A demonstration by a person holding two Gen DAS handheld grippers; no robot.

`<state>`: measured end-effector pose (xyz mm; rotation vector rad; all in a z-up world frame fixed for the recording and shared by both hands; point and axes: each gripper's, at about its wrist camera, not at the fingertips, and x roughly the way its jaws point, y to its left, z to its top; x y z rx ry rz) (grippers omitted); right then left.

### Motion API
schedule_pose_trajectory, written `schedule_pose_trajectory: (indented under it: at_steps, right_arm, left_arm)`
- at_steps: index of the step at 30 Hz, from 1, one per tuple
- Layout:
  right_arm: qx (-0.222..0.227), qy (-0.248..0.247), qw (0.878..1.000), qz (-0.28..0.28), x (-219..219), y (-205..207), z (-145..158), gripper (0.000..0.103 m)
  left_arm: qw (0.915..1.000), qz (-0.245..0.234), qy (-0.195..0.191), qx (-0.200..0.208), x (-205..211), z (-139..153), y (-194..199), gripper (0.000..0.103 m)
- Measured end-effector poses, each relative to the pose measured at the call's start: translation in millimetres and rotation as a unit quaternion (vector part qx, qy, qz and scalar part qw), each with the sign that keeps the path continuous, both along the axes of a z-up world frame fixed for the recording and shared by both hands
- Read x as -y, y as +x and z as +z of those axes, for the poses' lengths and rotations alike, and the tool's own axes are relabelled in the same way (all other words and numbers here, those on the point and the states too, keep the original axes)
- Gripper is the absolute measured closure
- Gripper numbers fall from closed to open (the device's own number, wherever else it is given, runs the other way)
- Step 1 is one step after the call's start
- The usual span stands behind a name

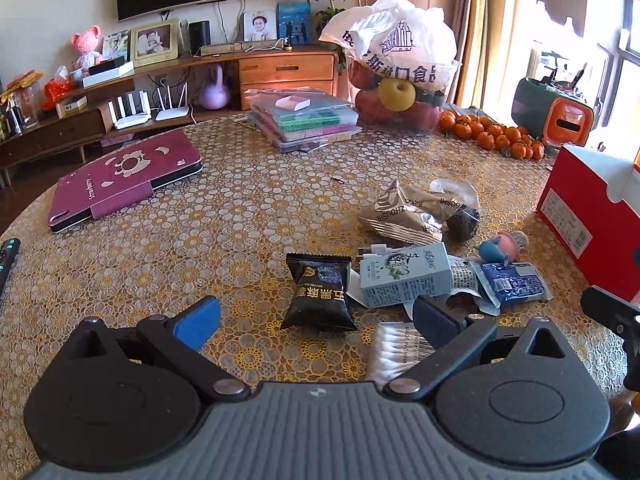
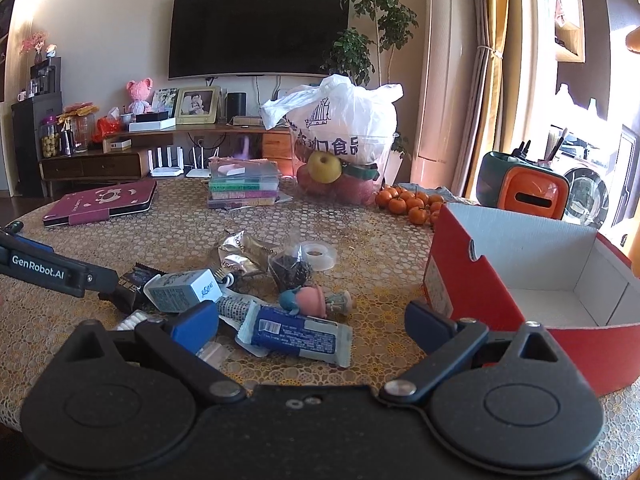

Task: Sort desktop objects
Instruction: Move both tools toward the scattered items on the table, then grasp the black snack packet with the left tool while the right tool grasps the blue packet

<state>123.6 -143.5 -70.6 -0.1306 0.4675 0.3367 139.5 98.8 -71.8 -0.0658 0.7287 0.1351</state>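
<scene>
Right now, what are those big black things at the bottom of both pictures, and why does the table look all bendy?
Those black things are claws that a person holds, one in each hand. Each claw has a tiny camera looking out between its two blue-tipped fingers, and its round lens bends the table. One picture comes from the left claw, the other from the right claw. Both claws are open and hold nothing. On the patterned tablecloth lies a pile of small things: a black snack packet, a pale blue carton, cotton swabs and a blue wrapped packet. At the right stands an open red box, empty as far as I can see.
</scene>
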Motion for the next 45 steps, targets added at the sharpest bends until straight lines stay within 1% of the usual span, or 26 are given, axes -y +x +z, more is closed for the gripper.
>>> schedule_pose_trajectory:
  at_steps: [14, 18, 26, 29, 36, 42, 44, 45]
  right_arm:
    - [-0.037, -0.01, 0.999, -0.021, -22, 44, -30, 0.005]
    - [-0.048, -0.009, 0.998, -0.028, -25, 53, -37, 0.007]
    - [-0.062, -0.005, 0.998, -0.029, -30, 64, -45, 0.007]
    - [-0.062, 0.0, 0.998, -0.03, -31, 66, -47, 0.0]
    - [-0.08, 0.006, 0.996, -0.036, -31, 75, -54, 0.0]
    - [-0.098, 0.012, 0.994, -0.041, -28, 81, -62, 0.0]
    - [-0.104, 0.021, 0.993, -0.044, -25, 82, -64, 0.001]
    - [-0.106, 0.021, 0.993, -0.045, -25, 82, -64, 0.001]
  left_arm:
    - [0.9999, -0.005, 0.005, -0.013, -12, -22, 25, 0.001]
    - [0.9999, -0.007, 0.009, -0.012, -13, -27, 30, 0.001]
    - [0.9998, -0.009, 0.006, -0.015, -15, -32, 37, 0.001]
    - [0.9998, -0.01, 0.006, -0.016, -16, -34, 40, 0.001]
    - [0.9998, -0.008, 0.005, -0.019, -18, -40, 45, 0.001]
    - [0.9997, -0.011, 0.006, -0.022, -18, -45, 48, 0.003]
    - [0.9997, -0.011, 0.004, -0.021, -18, -45, 49, 0.005]
    - [0.9997, -0.01, 0.005, -0.021, -18, -46, 49, 0.008]
